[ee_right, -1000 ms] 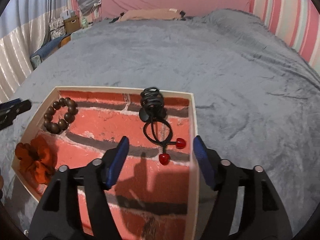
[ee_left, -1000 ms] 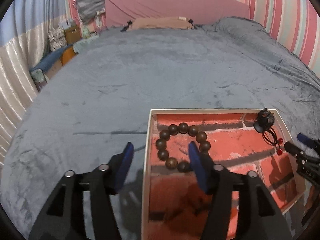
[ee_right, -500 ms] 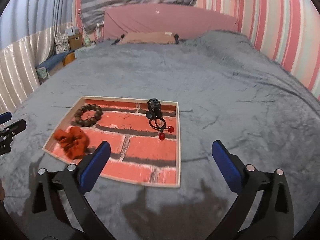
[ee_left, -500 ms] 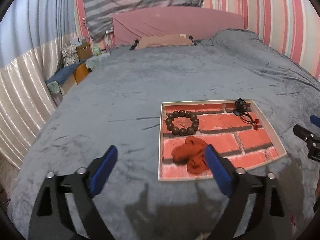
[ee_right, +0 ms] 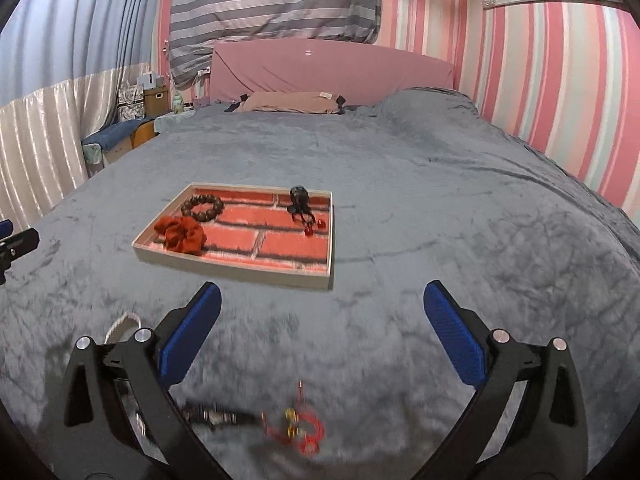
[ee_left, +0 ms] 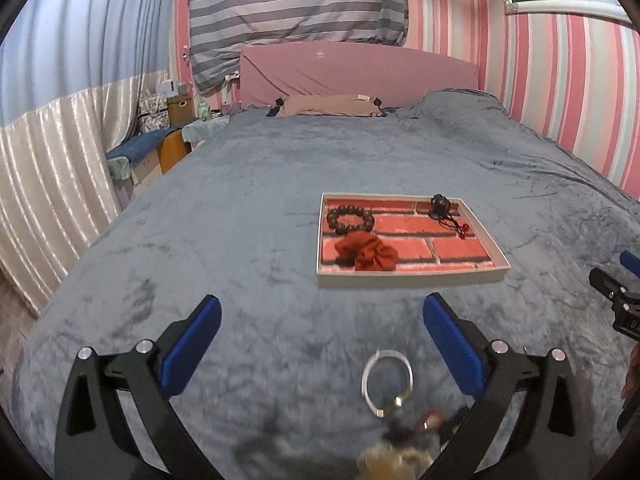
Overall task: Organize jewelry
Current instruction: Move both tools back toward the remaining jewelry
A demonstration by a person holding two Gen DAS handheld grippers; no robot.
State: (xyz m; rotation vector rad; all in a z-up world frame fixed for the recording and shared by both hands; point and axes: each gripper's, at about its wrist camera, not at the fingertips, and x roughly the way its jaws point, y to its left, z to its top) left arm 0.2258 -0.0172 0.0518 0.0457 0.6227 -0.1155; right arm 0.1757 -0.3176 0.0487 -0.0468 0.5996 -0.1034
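A shallow tray (ee_left: 408,276) (ee_right: 232,270) with a red brick pattern lies on the grey bedspread. In it are a dark bead bracelet (ee_left: 351,219) (ee_right: 203,208), a red scrunchie (ee_left: 368,254) (ee_right: 182,234) and a black hair tie with red beads (ee_left: 444,212) (ee_right: 302,206). My left gripper (ee_left: 320,344) hovers short of the tray, its jaws opening with nothing between them. A white ring bracelet (ee_left: 387,380) lies below it. My right gripper (ee_right: 322,340) stands wide open and empty over a red cord trinket (ee_right: 304,432) and a dark strand (ee_right: 216,416).
A blurred yellowish piece (ee_left: 392,460) lies at the near edge of the left wrist view. Grey bedspread (ee_right: 440,200) stretches to a pink headboard (ee_left: 360,72) and a tan pillow (ee_right: 292,102). Bedside clutter (ee_left: 168,128) and a curtain sit at left, a striped wall at right.
Both grippers have pulled back and up from the tray, and their jaws have spread wider. The loose jewelry on the near bedspread has come into view.
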